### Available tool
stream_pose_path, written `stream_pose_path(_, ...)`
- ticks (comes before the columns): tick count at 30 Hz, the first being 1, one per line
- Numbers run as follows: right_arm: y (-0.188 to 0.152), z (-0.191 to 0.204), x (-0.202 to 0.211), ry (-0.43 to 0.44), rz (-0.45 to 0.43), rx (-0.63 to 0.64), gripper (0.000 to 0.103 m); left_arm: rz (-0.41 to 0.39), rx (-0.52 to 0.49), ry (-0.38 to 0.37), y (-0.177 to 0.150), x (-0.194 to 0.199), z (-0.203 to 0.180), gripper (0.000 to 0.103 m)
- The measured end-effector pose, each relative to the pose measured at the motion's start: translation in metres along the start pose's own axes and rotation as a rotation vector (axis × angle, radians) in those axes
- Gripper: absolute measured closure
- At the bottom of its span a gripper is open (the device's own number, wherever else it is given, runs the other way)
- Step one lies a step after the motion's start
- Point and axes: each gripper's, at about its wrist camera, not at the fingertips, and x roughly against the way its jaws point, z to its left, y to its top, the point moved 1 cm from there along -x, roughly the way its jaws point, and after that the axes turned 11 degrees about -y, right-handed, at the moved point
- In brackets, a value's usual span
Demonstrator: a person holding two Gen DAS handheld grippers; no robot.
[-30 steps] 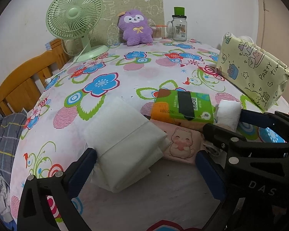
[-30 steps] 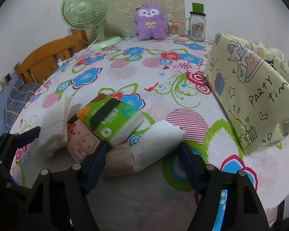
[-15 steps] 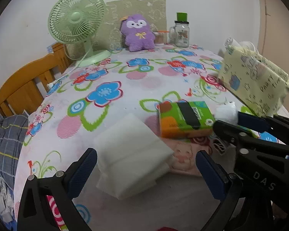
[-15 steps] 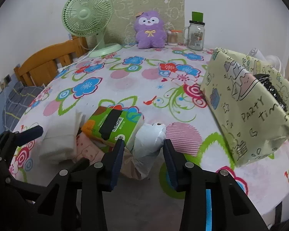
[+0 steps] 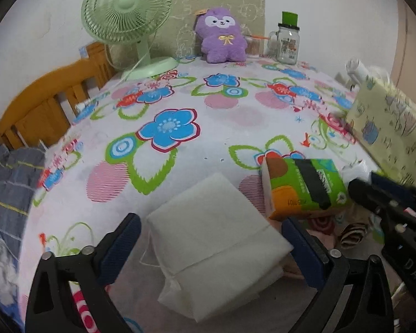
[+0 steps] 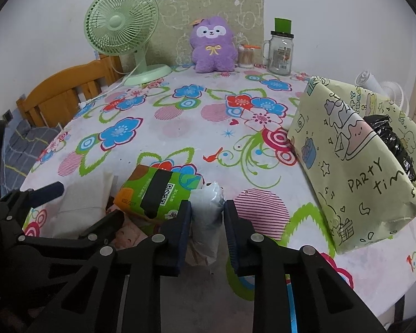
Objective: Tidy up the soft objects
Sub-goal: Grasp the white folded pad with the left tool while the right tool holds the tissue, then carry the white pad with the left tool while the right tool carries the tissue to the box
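The open paper box point(image 6: 355, 172) waits at the table's right edge, probably as container. The left gripper point(image 5: 210, 244), closing slightly, straddles the white folded pad point(image 5: 216, 238) untouched. The right gripper point(image 6: 206, 219) is closing on 1 white soft pack point(image 6: 206, 211) to lift it.

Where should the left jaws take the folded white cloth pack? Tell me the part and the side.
Grip the folded white cloth pack across its two long side edges, coming down from the near edge of the table. It lies flat, stacked in soft layers, and the left gripper already straddles it with the jaws wide, so squeezing sideways should bunch and hold all the layers.
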Motion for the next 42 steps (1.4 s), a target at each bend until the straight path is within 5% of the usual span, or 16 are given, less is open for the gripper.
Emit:
stream_pose_path(8, 0.001, -0.001, -0.001, 0.001, -0.002, -0.002, 0.083, -0.006, -0.011, -0.053, 0.0, 0.004, -0.013, 0.047)
stream_pose_path(14, 0.001, -0.004, 0.008, 0.006, -0.02, -0.009, 0.085, -0.02, -0.022, -0.05, 0.001, 0.008, -0.019, 0.064)
stream_pose_path(42, 0.027, -0.029, 0.066, 0.01, -0.133, -0.042, 0.085, -0.152, -0.085, -0.07, 0.03, 0.065, -0.07, 0.065)
